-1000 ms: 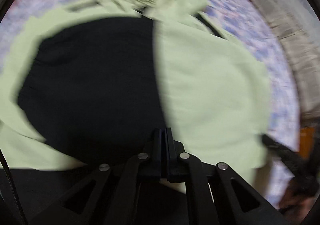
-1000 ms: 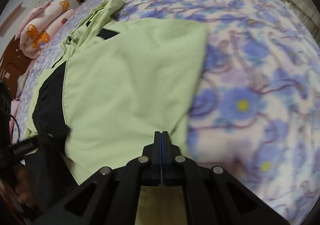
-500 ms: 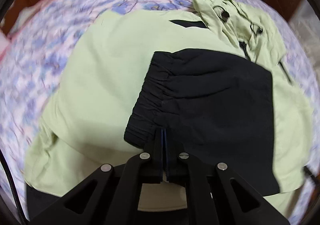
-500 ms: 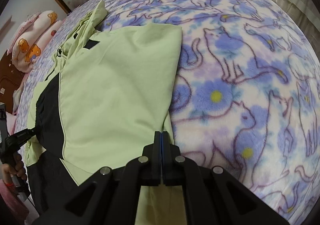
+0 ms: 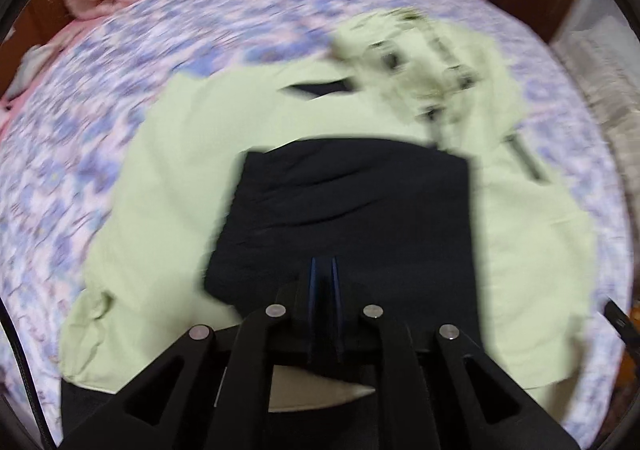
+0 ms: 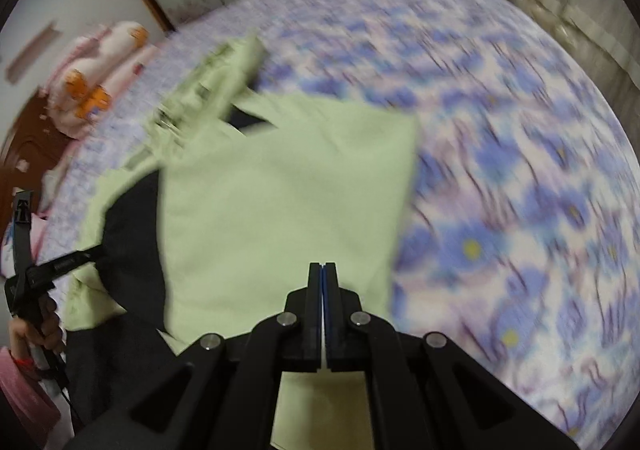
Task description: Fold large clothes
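Bedroom, bed spread with a blue-and-white floral fleece blanket [image 6: 520, 170]. Pale green jacket with black panels [image 5: 168, 190] laid flat mid-bed, black sleeve-like panel [image 5: 352, 210] folded across its front, likely to narrow it for folding. Left claw [image 5: 323, 270] tipped steeply down over that panel, jaws parting to a slit; possibly cloth between, too blurred to say. Right claw [image 6: 323, 274] clenched flat, nothing visibly pinched, angled down above the green cloth.
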`<state>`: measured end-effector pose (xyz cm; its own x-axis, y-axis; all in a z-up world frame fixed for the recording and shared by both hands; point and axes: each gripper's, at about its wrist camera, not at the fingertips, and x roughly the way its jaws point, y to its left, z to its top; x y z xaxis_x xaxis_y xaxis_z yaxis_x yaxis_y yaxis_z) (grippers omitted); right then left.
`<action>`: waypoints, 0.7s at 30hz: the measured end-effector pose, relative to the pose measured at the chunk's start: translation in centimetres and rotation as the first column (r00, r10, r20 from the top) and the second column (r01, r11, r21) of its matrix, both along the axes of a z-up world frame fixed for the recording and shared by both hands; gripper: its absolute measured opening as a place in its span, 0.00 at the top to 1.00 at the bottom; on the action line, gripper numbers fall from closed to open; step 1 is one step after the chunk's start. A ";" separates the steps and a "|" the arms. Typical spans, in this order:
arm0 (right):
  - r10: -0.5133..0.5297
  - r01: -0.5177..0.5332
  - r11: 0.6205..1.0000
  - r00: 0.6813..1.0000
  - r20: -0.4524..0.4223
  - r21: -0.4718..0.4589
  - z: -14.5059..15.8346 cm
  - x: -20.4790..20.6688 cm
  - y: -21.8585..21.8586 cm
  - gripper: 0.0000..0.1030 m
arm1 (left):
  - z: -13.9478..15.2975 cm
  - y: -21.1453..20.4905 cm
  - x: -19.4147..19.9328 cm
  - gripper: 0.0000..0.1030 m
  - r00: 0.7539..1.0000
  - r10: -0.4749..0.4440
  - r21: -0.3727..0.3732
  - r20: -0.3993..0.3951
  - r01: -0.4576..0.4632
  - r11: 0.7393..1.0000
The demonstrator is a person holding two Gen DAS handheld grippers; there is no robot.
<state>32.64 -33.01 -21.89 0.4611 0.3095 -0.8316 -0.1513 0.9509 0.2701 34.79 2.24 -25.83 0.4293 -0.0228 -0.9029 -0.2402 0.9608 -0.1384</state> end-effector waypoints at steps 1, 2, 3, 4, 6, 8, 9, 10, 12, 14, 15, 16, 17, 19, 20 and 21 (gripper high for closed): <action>0.018 -0.018 1.000 1.000 0.025 0.014 0.4 0.7 1.1 1.00 | 0.3 -0.8 0.6 0.94 1.000 -0.024 -0.021 0.005 0.024 0.999; 0.027 -0.029 0.999 0.999 0.042 0.026 0.5 1.3 1.9 1.00 | 0.4 -2.2 1.6 0.94 0.998 -0.061 -0.051 0.004 0.061 0.997; 0.036 -0.039 0.998 0.998 0.056 0.042 0.5 2.0 2.8 1.00 | 0.4 -3.1 2.3 0.94 0.997 -0.078 -0.061 0.007 0.078 0.995; 0.043 -0.046 0.998 0.997 0.062 0.050 0.2 2.9 4.0 1.00 | 0.2 -4.3 3.1 0.94 0.995 -0.093 -0.068 0.016 0.094 0.993; 0.057 -0.059 0.997 0.997 0.052 0.045 -0.7 4.6 5.8 1.00 | -0.7 -6.1 4.8 0.94 0.994 -0.113 -0.072 0.001 0.113 0.991; 0.063 -0.063 0.997 0.998 0.020 0.038 -2.3 6.4 7.5 1.00 | -1.9 -7.4 6.4 0.94 0.992 -0.122 -0.080 -0.025 0.119 0.990; 0.061 -0.061 0.997 0.998 0.001 0.042 -3.0 7.0 8.0 1.00 | -2.4 -7.9 6.9 0.94 0.992 -0.122 -0.084 -0.034 0.119 0.989; 0.059 -0.058 0.997 0.998 -0.018 0.047 -3.8 7.5 8.4 1.00 | -2.9 -8.2 7.3 0.94 0.992 -0.117 -0.077 -0.046 0.113 0.991; 0.066 -0.064 0.997 0.997 -0.034 0.040 -5.1 8.0 9.1 1.00 | -4.1 -8.3 8.1 0.94 0.993 -0.096 -0.077 -0.067 0.091 0.993; 0.069 -0.068 0.997 0.996 -0.052 0.019 -6.3 8.2 9.3 1.00 | -4.8 -7.8 8.7 0.94 0.993 -0.090 -0.099 -0.083 0.081 0.992; 0.068 -0.066 0.997 0.996 -0.055 0.027 -6.6 8.3 9.1 1.00 | -5.1 -7.4 8.9 0.94 0.993 -0.084 -0.113 -0.085 0.074 0.991; 0.057 -0.055 0.998 0.997 -0.057 0.037 -6.8 8.5 8.6 1.00 | -5.1 -7.0 9.0 0.96 0.993 -0.086 -0.127 -0.080 0.075 0.989; 0.046 -0.044 0.998 0.997 -0.054 0.034 -6.7 8.8 8.2 1.00 | -5.2 -6.5 9.0 0.96 0.993 -0.091 -0.132 -0.077 0.080 0.988; 0.007 -0.006 1.000 0.999 -0.038 0.013 -6.2 9.1 6.7 1.00 | -5.0 -5.7 9.1 0.96 0.993 -0.099 -0.147 -0.062 0.089 0.985; -0.013 0.013 1.000 0.999 -0.036 -0.002 -6.0 9.3 6.0 1.00 | -4.9 -5.0 9.2 0.96 0.994 -0.092 -0.148 -0.055 0.083 0.985; -0.031 0.031 0.999 0.999 -0.037 -0.007 -6.0 9.5 5.1 1.00 | -4.6 -4.2 9.2 0.96 0.996 -0.075 -0.127 -0.048 0.069 0.989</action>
